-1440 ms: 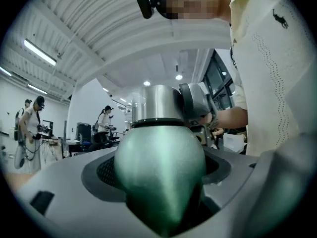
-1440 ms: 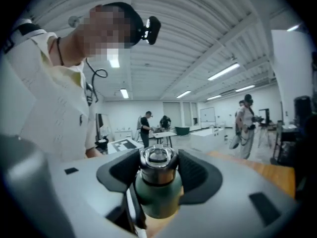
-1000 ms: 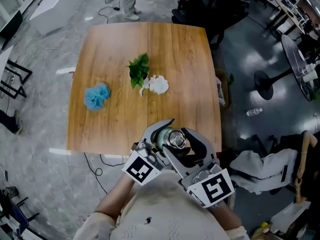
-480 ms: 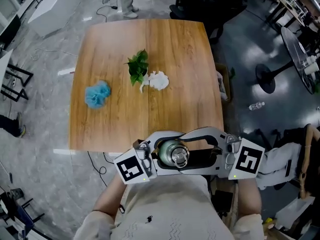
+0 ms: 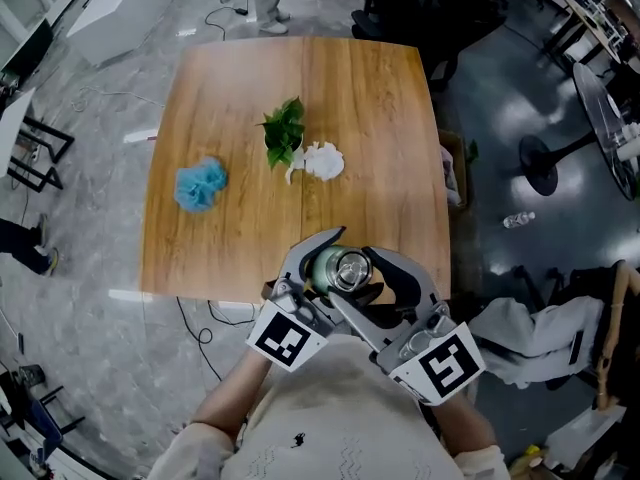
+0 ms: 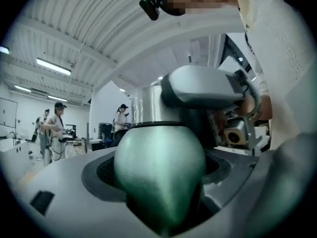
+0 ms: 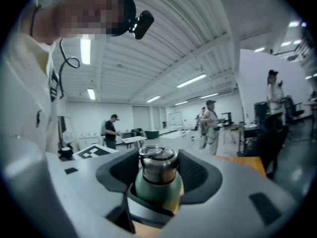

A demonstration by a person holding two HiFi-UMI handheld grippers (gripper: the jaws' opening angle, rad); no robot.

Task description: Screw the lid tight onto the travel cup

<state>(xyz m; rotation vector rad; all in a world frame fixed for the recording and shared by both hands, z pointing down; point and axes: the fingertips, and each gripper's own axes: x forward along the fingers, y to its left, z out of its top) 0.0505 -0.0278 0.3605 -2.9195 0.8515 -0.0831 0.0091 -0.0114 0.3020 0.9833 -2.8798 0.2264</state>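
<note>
— Where is the green metal travel cup (image 5: 322,266)?
— In the air by the near edge of the wooden surface (image 5: 380,148), close to the person's chest, with its shiny steel lid (image 5: 351,271) on top.
— And the fingers?
— The left gripper (image 5: 318,268) has its fingers closed on the green body. The right gripper (image 5: 368,288) has its fingers clamped round the lid.
— What lies on the surface?
— A green leafy sprig (image 5: 284,131) just beside a white crumpled wad (image 5: 322,161), and a blue fluffy ball (image 5: 200,185) well to their left.
</note>
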